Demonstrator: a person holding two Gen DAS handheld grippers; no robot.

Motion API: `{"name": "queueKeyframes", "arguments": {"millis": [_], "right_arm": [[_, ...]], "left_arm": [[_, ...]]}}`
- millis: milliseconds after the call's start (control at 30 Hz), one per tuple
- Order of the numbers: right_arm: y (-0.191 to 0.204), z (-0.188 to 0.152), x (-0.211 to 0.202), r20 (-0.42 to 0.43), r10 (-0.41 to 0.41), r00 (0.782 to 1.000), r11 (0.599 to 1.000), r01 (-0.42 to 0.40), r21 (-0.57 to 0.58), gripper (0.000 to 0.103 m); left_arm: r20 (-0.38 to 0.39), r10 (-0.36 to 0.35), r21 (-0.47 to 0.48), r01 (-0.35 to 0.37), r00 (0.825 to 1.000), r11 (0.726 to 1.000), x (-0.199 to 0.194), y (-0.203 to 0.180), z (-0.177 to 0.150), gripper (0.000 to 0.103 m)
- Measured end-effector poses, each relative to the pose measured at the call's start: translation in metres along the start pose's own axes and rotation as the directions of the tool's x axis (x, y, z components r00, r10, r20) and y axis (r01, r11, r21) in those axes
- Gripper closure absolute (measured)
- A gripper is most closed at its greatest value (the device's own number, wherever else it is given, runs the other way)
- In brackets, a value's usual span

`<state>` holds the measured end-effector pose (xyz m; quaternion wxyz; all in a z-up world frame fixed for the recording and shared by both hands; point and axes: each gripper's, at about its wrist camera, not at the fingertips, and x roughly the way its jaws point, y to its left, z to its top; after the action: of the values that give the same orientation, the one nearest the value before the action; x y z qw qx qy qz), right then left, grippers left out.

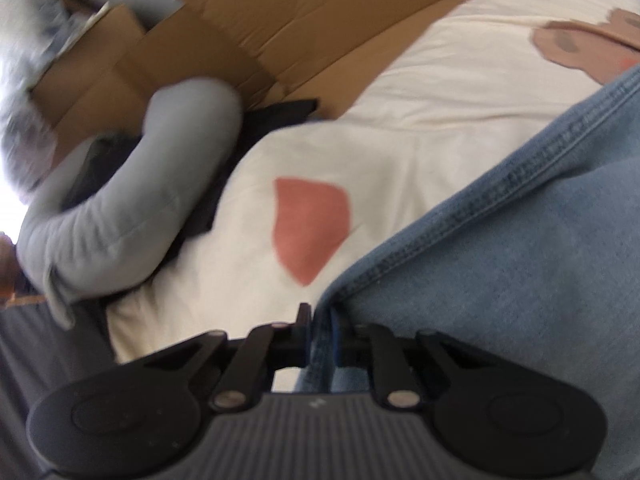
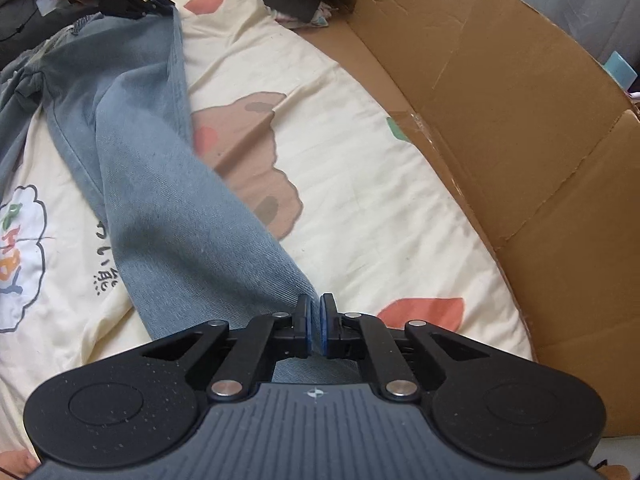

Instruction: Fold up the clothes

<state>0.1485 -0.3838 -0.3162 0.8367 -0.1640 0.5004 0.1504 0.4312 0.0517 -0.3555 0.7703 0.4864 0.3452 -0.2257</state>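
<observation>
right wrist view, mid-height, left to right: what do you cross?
White cloud print with lettering → blue jeans leg → brown bear print → cream bedsheet → cardboard box wall.

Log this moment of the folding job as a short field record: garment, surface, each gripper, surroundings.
garment: blue jeans, spread lengthwise
surface: cream printed bedsheet
left gripper: shut on the jeans' edge, at the end away from the right gripper
right gripper: shut on a leg end
surroundings: cardboard box beside the sheet; grey pillow

Cardboard wall [image 2: 500, 120] hems the open bedsheet [image 2: 380, 208] beside it.
</observation>
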Motion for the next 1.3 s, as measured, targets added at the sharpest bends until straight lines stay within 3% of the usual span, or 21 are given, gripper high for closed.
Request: {"name": "queueKeyframes", "arguments": {"millis": [100, 167, 233, 267, 333, 367, 500, 633, 800, 1100, 1300], "right_arm": [[-0.005, -0.006, 0.007, -0.029, -0.039, 0.999, 0.999, 0.040, 0.031, 0.101], [-0.012, -0.011, 0.009, -0.034, -0.056, 0.998, 0.995, 0.058, 0.076, 0.097], [-0.021, -0.017, 0.005, -0.008, -0.053, 0.999, 0.988, 0.054, 0.147, 0.094], [-0.027, -0.021, 0.001, 0.013, -0.048, 0.999, 0.982, 0.044, 0.184, 0.082], [-0.038, -0.027, -0.005, 0.033, -0.073, 0.997, 0.966, 0.062, 0.249, 0.069], [-0.043, -0.031, -0.007, 0.037, -0.095, 0.995, 0.958, 0.081, 0.277, 0.065], [-0.071, -0.048, -0.006, 0.024, -0.177, 0.984, 0.895, 0.151, 0.420, 0.063], [-0.091, -0.065, -0.002, 0.039, -0.185, 0.982, 0.837, 0.137, 0.529, 0.046], [-0.102, -0.078, 0.008, 0.076, -0.169, 0.983, 0.795, 0.090, 0.600, 0.046], [-0.094, -0.059, 0.032, 0.100, -0.128, 0.987, 0.840, 0.054, 0.539, 0.046], [-0.109, -0.057, 0.034, 0.157, -0.113, 0.981, 0.802, -0.003, 0.598, 0.046]], "left_arm": [[-0.064, -0.004, -0.047, 0.001, 0.998, 0.999, 0.008, 0.007, -0.002, 0.092], [-0.074, 0.009, -0.041, -0.012, 0.997, 0.999, 0.006, 0.006, 0.001, 0.086], [-0.034, 0.000, -0.025, -0.001, 0.999, 1.000, -0.004, 0.002, 0.006, 0.084], [-0.013, -0.010, -0.014, 0.010, 1.000, 1.000, -0.010, -0.001, 0.009, 0.076], [0.026, -0.024, 0.014, 0.024, 0.999, 1.000, -0.020, -0.007, 0.015, 0.061], [0.046, -0.032, 0.035, 0.030, 0.998, 0.999, -0.024, -0.011, 0.018, 0.058], [0.084, -0.078, 0.127, 0.067, 0.993, 0.990, -0.029, -0.033, 0.034, 0.058], [0.103, -0.157, 0.184, 0.136, 0.982, 0.973, -0.032, -0.056, 0.049, 0.055], [0.112, -0.205, 0.264, 0.170, 0.972, 0.949, -0.032, -0.082, 0.063, 0.052], [0.120, -0.271, 0.340, 0.217, 0.955, 0.915, -0.032, -0.102, 0.082, 0.052], [0.158, -0.324, 0.320, 0.262, 0.933, 0.910, -0.044, -0.100, 0.098, 0.052]]}}
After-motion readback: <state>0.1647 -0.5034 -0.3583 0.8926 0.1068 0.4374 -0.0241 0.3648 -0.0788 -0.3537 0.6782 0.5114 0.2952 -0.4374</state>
